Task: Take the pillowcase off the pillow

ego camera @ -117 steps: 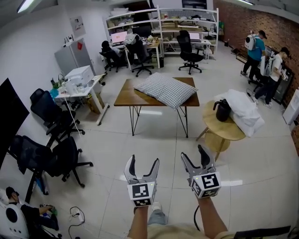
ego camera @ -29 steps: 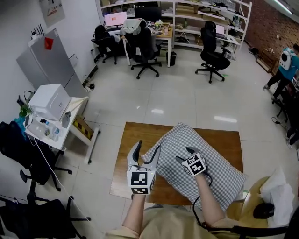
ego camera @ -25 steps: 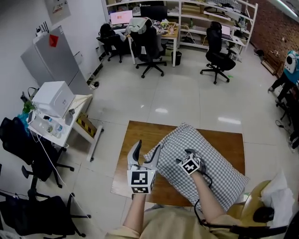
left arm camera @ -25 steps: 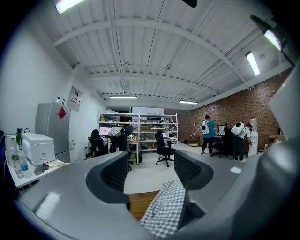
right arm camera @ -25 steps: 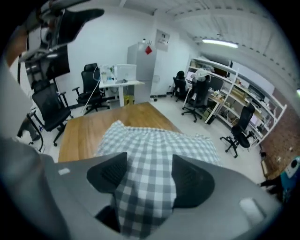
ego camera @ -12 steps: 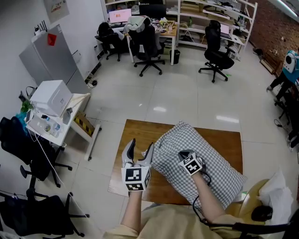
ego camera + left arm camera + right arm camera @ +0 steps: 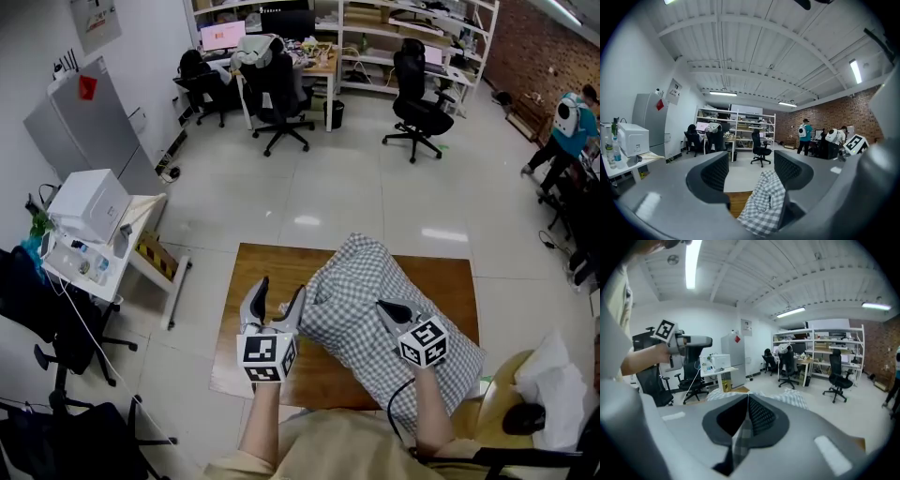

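The checked pillowcase (image 7: 361, 277), with the pillow inside it, lies across the wooden table (image 7: 267, 267). The right gripper (image 7: 385, 308) is pressed together, pinching a fold of its fabric. The left gripper (image 7: 278, 291) is spread, with the pillowcase's corner between its jaws, unpinched.

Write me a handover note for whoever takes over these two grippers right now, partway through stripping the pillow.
Right gripper: shut on a pinch of the checked pillowcase, holding that part raised above the wooden table.
Left gripper: open; a corner of the pillowcase sits between its jaws, unclamped.
Pillow: inside the pillowcase, resting on the table.
Done: one grip on the fabric.
Left: probably close the left gripper on that corner, find the open end, pull the pillowcase off.
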{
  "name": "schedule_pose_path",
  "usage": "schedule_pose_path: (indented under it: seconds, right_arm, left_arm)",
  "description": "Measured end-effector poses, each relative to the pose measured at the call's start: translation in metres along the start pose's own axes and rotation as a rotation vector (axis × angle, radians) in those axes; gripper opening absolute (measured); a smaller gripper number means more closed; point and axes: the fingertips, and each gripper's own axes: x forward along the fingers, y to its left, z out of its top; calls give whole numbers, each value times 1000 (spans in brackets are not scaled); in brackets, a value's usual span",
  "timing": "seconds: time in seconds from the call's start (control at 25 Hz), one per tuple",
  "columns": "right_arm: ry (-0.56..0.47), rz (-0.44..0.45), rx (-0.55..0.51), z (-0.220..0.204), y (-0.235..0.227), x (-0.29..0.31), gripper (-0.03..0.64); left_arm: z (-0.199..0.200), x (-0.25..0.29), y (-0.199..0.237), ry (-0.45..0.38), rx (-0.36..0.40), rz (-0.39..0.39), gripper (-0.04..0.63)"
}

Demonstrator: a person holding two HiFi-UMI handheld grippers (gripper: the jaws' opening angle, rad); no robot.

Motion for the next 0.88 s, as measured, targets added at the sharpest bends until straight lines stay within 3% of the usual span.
schedule_pose_path:
  seconds: [0.12, 0.48, 0.88]
  right_arm:
    - [-109, 26, -33, 39, 1, -33, 5]
    - [-392, -20, 81, 136, -2, -88, 3]
    - [-751, 31, 185, 242, 5, -175, 3]
  left_arm:
    - [20, 3, -7, -30, -23, -45, 308]
    - [127, -11, -27, -189, -71, -178, 308]
    - [211, -71, -65, -302, -52, -218, 308]
